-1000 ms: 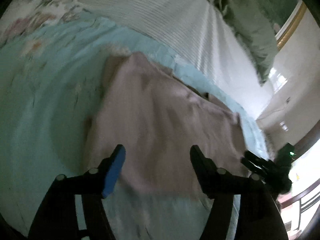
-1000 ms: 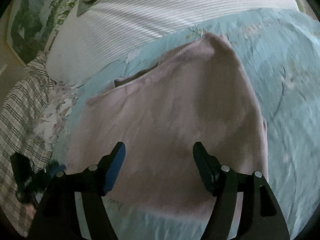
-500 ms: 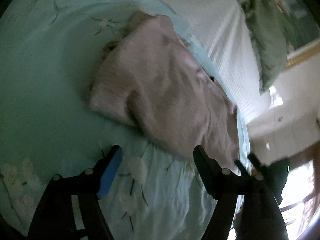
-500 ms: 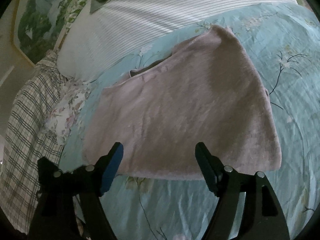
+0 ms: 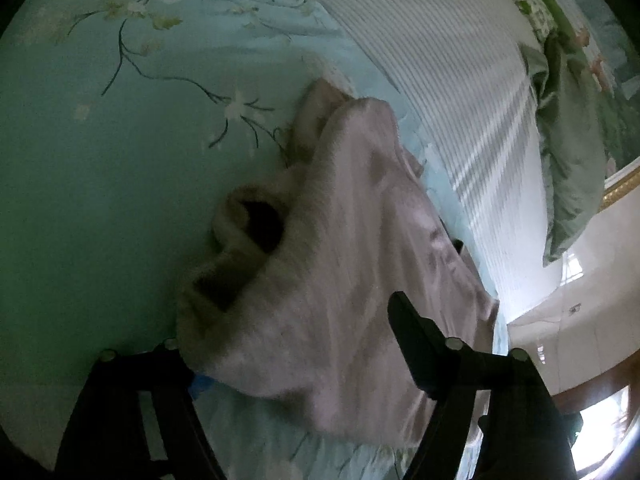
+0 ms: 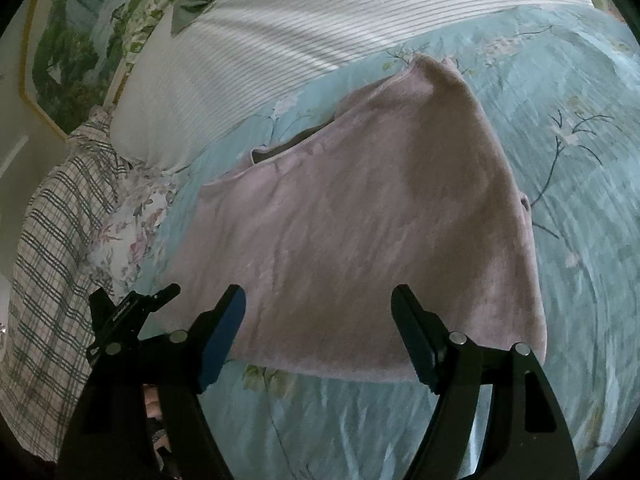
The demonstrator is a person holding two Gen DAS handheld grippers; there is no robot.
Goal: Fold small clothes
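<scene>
My left tongs [image 5: 304, 344]: spread, sweater hem draped over one finger | my right tongs [image 6: 320, 332]: spread above pink sweater [image 6: 360, 216] | floral bedspread [image 6: 580, 160] beneath.

Open floral bedspread [image 6: 580, 184] lies right and below the pink garment [image 6: 380, 216]; the striped pillow [image 6: 320, 28] blocks the top, the plaid cloth [image 6: 52, 220] the left edge.
</scene>
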